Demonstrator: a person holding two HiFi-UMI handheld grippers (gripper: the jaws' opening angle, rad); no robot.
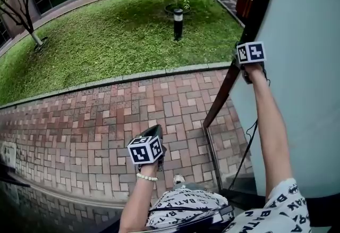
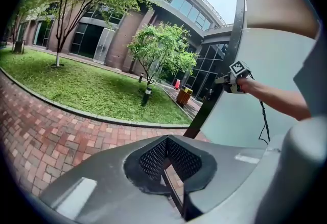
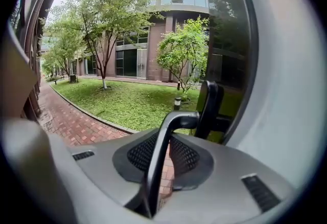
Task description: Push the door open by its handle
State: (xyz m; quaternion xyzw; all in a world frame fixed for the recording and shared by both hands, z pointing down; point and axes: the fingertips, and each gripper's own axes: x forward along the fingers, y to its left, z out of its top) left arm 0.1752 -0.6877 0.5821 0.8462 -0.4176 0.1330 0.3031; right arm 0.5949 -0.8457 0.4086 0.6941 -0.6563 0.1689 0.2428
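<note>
Door handle (image 3: pixel 176 120) clamped in rt gripper (image 3: pixel 161 159) jaws; lt gripper (image 2: pixel 167 142) jaws shut, nothing btwn.

Pale frosted door (image 1: pixel 303 67) with dark frame edge, swung open over brick paving (image 1: pixel 95 120). Black bent handle (image 3: pixel 176 119) fixed near that edge, rising, then elbowing toward the door, clamped in the right claw (image 3: pixel 164 138).

Short-sleeved white top (image 1: pixel 186 208) with black block lettering, lower centre to lower right. Pale bead bracelet (image 1: pixel 146 177) on left wrist. White cubes with black square markers on left gripper (image 1: pixel 153 131) and right gripper (image 2: pixel 220 80). Grey jaws, black mesh pads (image 2: pixel 153 159). Thin black cable (image 1: pixel 248 144) at right. Possibly a light shoe (image 1: pixel 179 179), bottom centre.
</note>
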